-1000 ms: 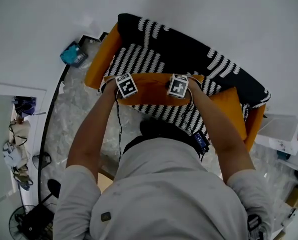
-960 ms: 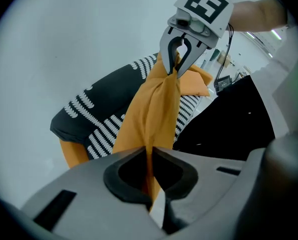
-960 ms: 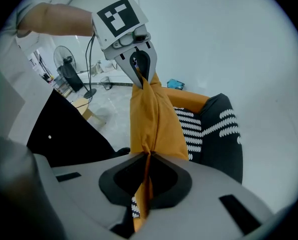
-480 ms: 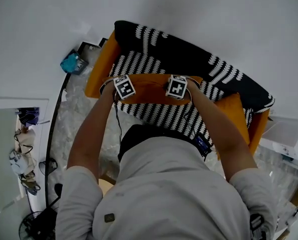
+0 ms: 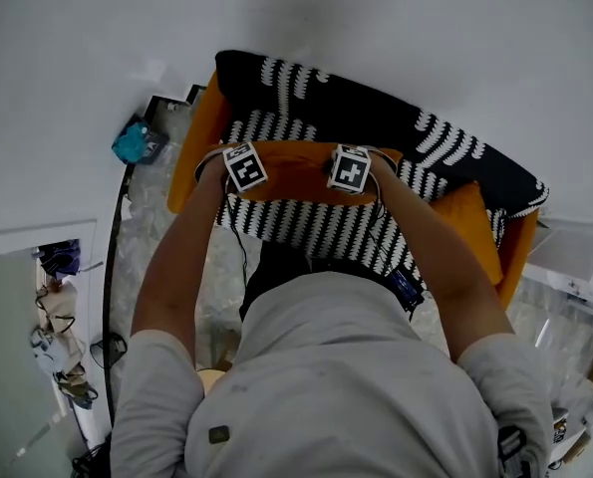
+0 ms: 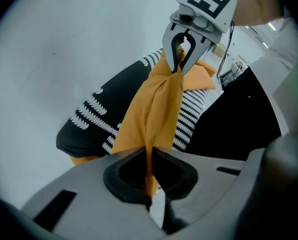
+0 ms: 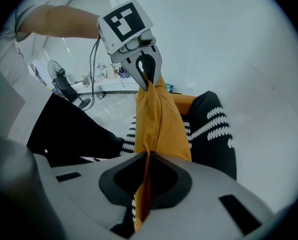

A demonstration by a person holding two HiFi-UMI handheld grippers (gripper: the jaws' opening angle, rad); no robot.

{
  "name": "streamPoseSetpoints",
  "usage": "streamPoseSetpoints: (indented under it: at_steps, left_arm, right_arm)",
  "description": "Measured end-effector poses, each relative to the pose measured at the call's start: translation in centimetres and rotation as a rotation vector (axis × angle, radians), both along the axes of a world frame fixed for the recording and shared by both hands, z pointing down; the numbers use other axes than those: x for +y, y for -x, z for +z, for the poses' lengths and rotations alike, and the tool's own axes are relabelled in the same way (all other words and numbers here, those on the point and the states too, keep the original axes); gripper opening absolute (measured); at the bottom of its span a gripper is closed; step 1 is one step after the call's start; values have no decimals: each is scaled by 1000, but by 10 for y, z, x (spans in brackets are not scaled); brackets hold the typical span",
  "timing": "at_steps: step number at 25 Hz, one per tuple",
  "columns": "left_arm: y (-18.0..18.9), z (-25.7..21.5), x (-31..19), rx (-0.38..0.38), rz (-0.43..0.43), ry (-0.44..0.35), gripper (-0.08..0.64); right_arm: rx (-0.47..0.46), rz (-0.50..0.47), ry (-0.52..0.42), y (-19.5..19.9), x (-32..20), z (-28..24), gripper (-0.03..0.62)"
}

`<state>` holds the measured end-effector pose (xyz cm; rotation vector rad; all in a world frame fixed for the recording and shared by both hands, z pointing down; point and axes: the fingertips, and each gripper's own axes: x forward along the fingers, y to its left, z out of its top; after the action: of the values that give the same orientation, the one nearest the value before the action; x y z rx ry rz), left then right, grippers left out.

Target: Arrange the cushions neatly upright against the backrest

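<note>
Step in hand (my read): placing orange cushion [image 5: 294, 179] at backrest [image 5: 376, 108]. L gripper [image 6: 150, 181] and R gripper [image 7: 147, 184] both clamped on its top edge; cushion hangs just in front of backrest, not leaning yet. Next: set it upright vs backrest, then let go.

plain white wall [image 5: 426, 28], shiny pale floor [image 5: 151, 237]
a teal thing [image 5: 135, 142] lies by the wall, a white box [image 5: 575, 255] at the right.
</note>
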<state>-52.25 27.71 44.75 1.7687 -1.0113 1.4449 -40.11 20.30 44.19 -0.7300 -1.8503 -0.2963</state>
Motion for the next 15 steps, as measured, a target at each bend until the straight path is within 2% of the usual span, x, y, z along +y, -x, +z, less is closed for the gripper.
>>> streamPoseSetpoints:
  at_steps: [3, 8, 15]
  left_arm:
    - [20, 5, -17, 13, 50, -12, 23]
    - [57, 28, -20, 29, 75, 90, 23]
    - [101, 51, -56, 41, 173, 116, 23]
  right_arm:
    - [18, 38, 7, 18, -9, 7, 29]
    - [42, 94, 24, 48, -21, 20, 29]
    - [65, 194, 43, 84, -45, 43, 28]
